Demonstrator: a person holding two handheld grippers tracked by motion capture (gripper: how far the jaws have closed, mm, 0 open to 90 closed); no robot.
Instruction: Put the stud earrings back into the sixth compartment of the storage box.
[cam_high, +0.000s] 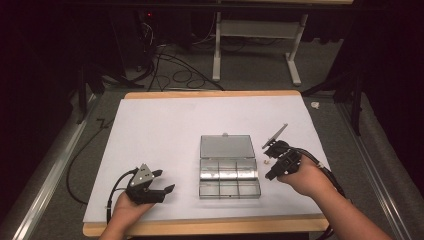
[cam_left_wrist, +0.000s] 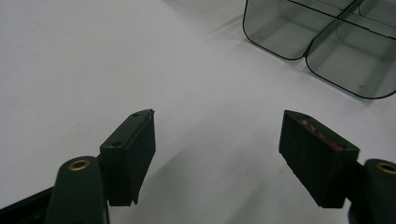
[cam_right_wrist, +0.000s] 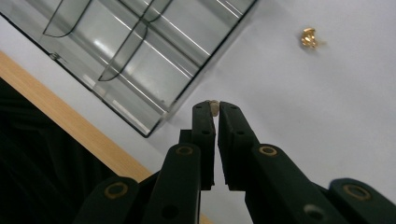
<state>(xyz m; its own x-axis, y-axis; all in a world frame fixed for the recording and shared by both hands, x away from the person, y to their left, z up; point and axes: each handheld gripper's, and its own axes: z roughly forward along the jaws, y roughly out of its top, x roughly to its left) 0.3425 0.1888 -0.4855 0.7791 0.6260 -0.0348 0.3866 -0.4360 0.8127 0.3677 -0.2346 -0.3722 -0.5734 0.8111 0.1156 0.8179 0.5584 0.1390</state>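
Bead (cam_right_wrist: 214, 107), tiny & pale, is pinched at the very tips of the right gripper (cam_right_wrist: 214, 111), jaws closed on it, just beside the clear compartment box (cam_right_wrist: 140, 60). Slip risk: it could be dropped outside a cell. Left gripper (cam_left_wrist: 217, 140) is held open, nothing in it. Gold piece (cam_right_wrist: 308, 37) is seen farther off on the sheet.

My work lies on a flat white sheet (cam_high: 165, 135) that covers a light wooden table top (cam_high: 210, 94), and only a thin wooden border shows around the sheet. Behind the far edge of my table I see grey carpet floor (cam_high: 250, 75), with loose black cables (cam_high: 180, 75) in curls on it and the white metal legs of another table (cam_high: 216, 55) beside them. A small pale scrap (cam_high: 315, 105) lies on the carpet just beside the far right corner, and a long grey metal rail (cam_high: 50, 165) runs along the left side.
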